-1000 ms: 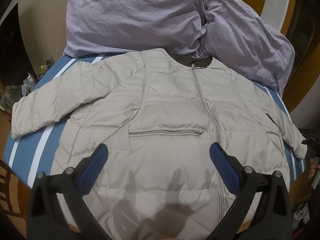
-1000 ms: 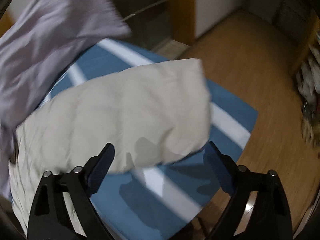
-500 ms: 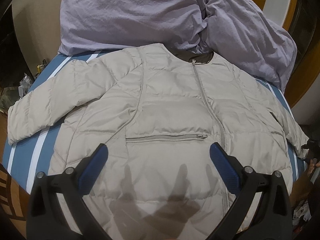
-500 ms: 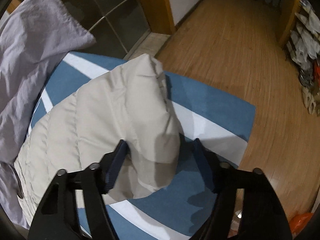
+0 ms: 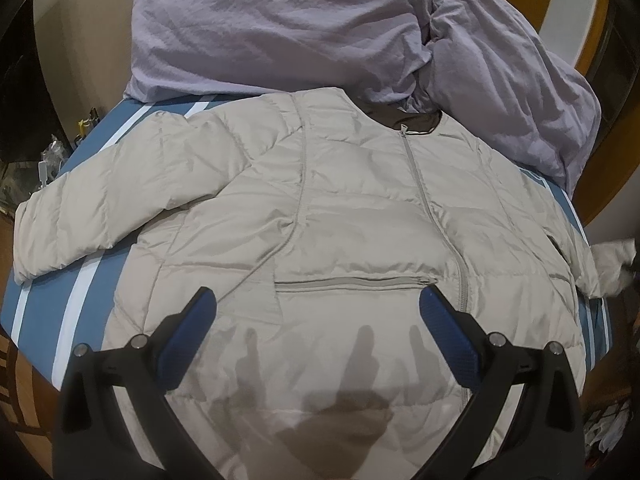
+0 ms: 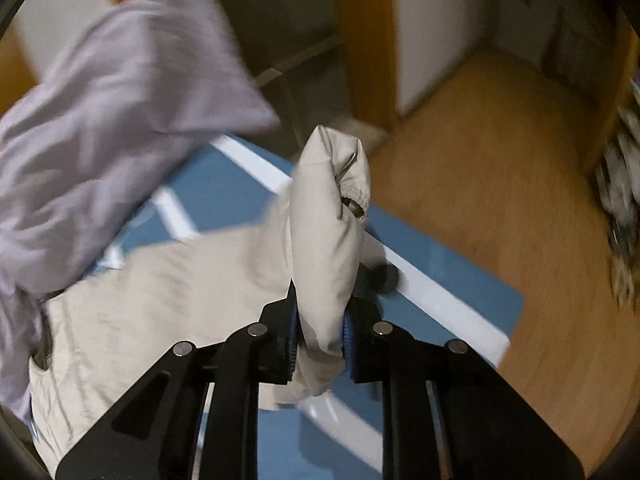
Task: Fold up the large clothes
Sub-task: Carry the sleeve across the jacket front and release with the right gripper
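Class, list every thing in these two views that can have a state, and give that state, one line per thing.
jacket: spread flat, front up, unfolded
main zipper: closed
pocket zipper: closed
left sleeve: lying outstretched on the bed
right sleeve: pinched and lifted
left gripper: open, above the jacket, holding nothing
right gripper: shut on the right sleeve
purple duvet: crumpled behind the collar

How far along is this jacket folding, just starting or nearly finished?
Just starting. Done: the beige jacket lies zipped and spread flat on the striped bed. In hand: the right gripper is clamped on one sleeve, lifting it. Left: the other sleeve lies outstretched, the body is unfolded, and the left gripper hovers open.
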